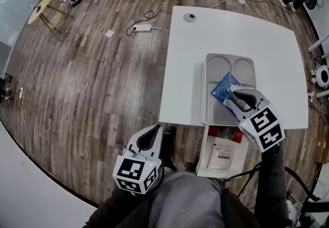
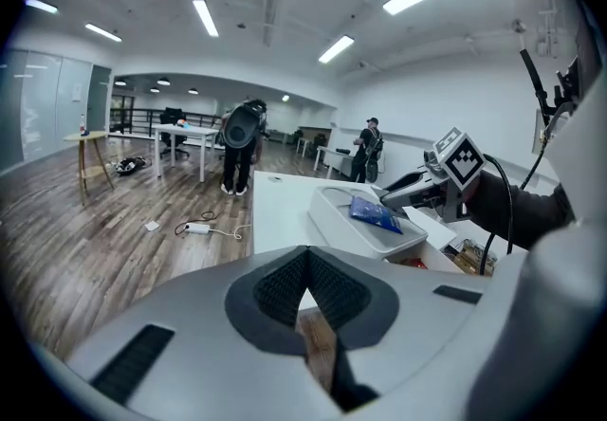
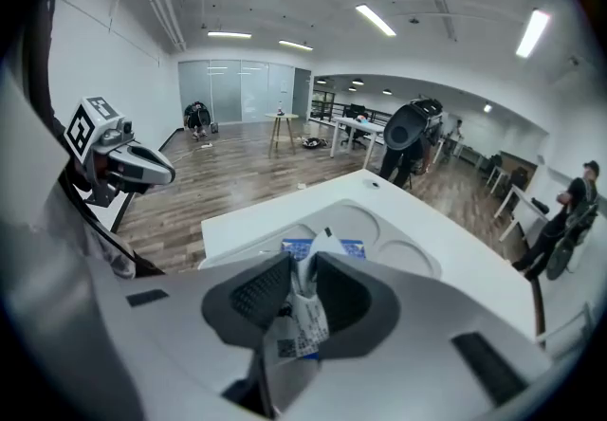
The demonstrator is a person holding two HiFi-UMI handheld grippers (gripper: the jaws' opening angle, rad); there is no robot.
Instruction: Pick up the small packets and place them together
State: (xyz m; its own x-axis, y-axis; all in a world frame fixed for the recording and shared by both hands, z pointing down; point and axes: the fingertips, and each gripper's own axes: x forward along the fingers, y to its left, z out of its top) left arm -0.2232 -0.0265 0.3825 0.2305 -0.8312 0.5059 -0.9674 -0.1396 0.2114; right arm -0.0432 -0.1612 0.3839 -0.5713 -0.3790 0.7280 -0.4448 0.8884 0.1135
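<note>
Two grippers in the head view: left gripper (image 1: 152, 128) is near, left of the white table (image 1: 205, 42), over the wood floor (image 1: 92, 93). Right gripper (image 1: 234, 92) is over the near end of the grey tray (image 1: 218, 62), just beside a blue packet (image 1: 224, 87) lying in that tray.

Left gripper view — pads pressed together at the tips, nothing between them. Tray with the blue packet sits far right.

Right gripper view — jaws slightly apart, a white packet (image 3: 302, 315) standing between them, not clamped, above the tray.
</note>
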